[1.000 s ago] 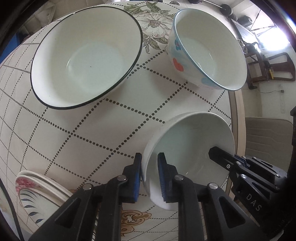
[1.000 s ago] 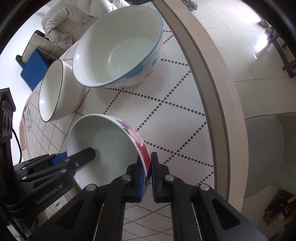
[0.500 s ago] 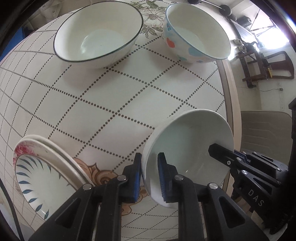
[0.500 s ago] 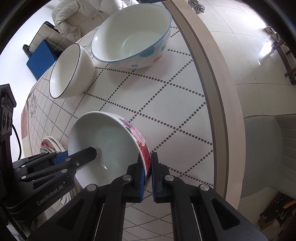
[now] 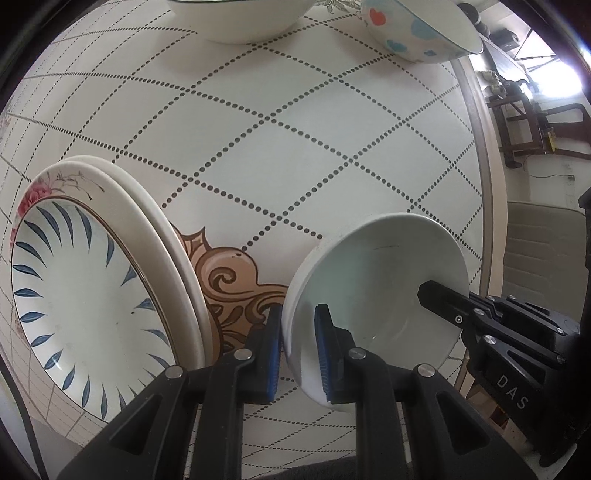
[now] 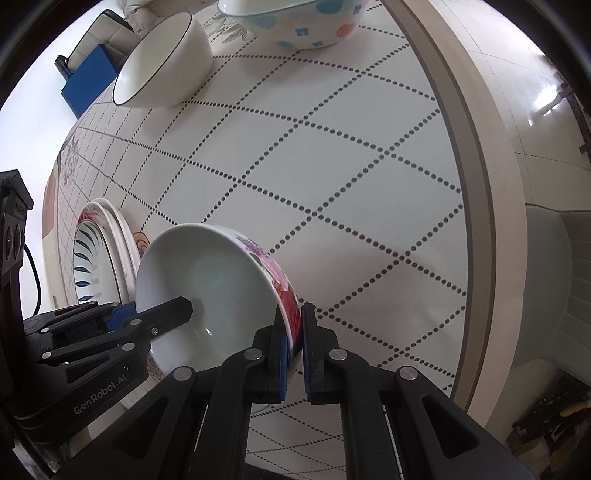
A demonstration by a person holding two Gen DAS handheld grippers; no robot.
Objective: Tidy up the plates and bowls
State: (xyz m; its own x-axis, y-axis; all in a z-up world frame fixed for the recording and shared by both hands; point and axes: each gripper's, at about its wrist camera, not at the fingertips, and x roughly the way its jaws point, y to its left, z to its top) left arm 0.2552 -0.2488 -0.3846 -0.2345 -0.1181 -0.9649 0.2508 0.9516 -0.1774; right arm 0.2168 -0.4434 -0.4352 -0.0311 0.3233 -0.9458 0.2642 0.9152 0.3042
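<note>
Both grippers hold one small white bowl (image 5: 380, 280) with pink and purple flowers on its outside (image 6: 207, 280), lifted over the table. My left gripper (image 5: 295, 354) is shut on its left rim. On the opposite rim, my right gripper (image 6: 293, 349) is shut too, and it also shows in the left wrist view (image 5: 461, 314). A stack of plates (image 5: 88, 288), the top one with blue leaf strokes, lies just left of the bowl (image 6: 99, 251). Two larger bowls stand at the far side: a black-rimmed white one (image 6: 162, 62) and a spotted blue-rimmed one (image 6: 295, 22).
The round table (image 5: 295, 140) has a cloth with dotted diamond lines and a brown scroll motif (image 5: 229, 280). Its pale edge (image 6: 476, 184) curves down the right. A padded chair seat (image 6: 554, 288) sits beyond it, and dark wooden furniture (image 5: 535, 122) stands on the floor.
Both grippers carried the small bowl back toward the near side of the table. The two large bowls have receded to the top of the views and the plate stack has come in at the left.
</note>
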